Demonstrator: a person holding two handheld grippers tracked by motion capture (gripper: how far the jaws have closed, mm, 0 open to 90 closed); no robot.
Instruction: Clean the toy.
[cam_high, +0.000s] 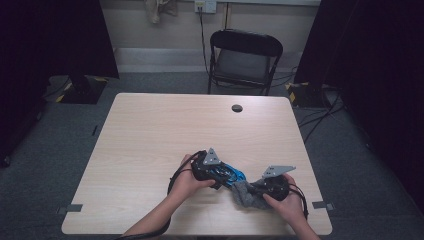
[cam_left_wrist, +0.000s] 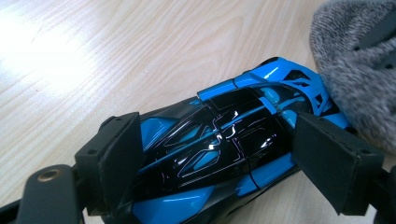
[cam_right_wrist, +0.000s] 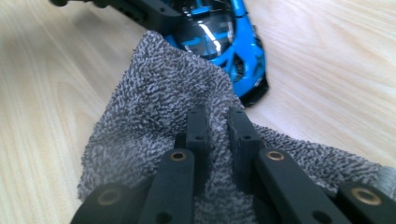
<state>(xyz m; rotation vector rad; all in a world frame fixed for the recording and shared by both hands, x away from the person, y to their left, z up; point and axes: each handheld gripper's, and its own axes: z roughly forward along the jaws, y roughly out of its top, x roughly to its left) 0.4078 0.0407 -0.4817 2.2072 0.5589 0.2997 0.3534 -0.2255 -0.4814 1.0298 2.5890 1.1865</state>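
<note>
A blue and black toy car (cam_left_wrist: 224, 135) lies on the light wooden table (cam_high: 165, 130), near its front edge. My left gripper (cam_left_wrist: 219, 140) is shut on it, with one pad (cam_left_wrist: 119, 158) pressed against each side of the car's body. A grey terry cloth (cam_right_wrist: 154, 93) is pinched between the jaws of my right gripper (cam_right_wrist: 218, 128) and drapes against one end of the car (cam_right_wrist: 233, 46). From above, the left gripper (cam_high: 225, 176) holds the car (cam_high: 234, 175) just left of the cloth (cam_high: 245, 195), and the right gripper (cam_high: 254, 192) comes in from the right.
A black folding chair (cam_high: 243, 55) stands behind the table's far edge. A round cable hole (cam_high: 237, 108) sits near the back of the tabletop. Dark curtains hang at both sides, and cables run across the floor at the right.
</note>
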